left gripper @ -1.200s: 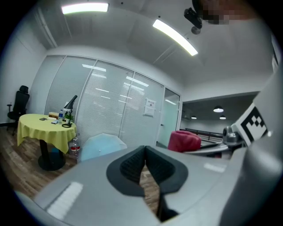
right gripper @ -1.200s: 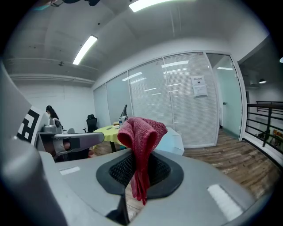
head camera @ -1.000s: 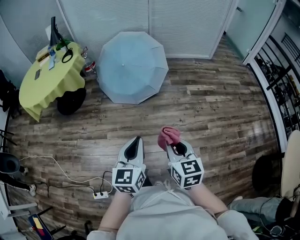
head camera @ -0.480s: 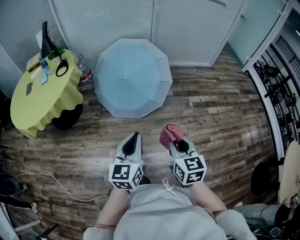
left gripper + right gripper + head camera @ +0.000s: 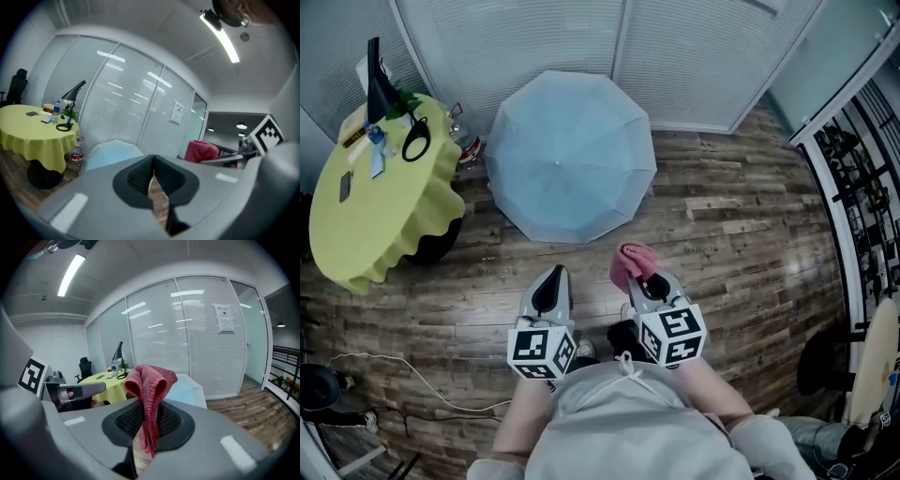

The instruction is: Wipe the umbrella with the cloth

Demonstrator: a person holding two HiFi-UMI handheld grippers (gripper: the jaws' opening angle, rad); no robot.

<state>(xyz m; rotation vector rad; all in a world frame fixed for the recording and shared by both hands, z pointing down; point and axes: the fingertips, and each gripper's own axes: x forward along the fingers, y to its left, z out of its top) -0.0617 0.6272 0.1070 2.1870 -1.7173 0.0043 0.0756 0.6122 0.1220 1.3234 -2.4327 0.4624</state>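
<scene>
An open pale blue umbrella (image 5: 570,155) was seen lying canopy-up on the wooden floor (image 5: 741,234). It lay close to a slatted glass partition (image 5: 694,47) and just beside a round counter (image 5: 366,225) draped in yellow. A black desk lamp (image 5: 377,80) and some small items were carried on that counter. The left tool (image 5: 551,281) was held with its jaws pressed together and nothing between them. The right tool (image 5: 645,281) was clamped on a red cloth (image 5: 630,262), which was bunched above the jaws and hung down between them. Both tools were held near the person's body, pointed towards the umbrella and apart from it. The cloth was not touching the canopy.
</scene>
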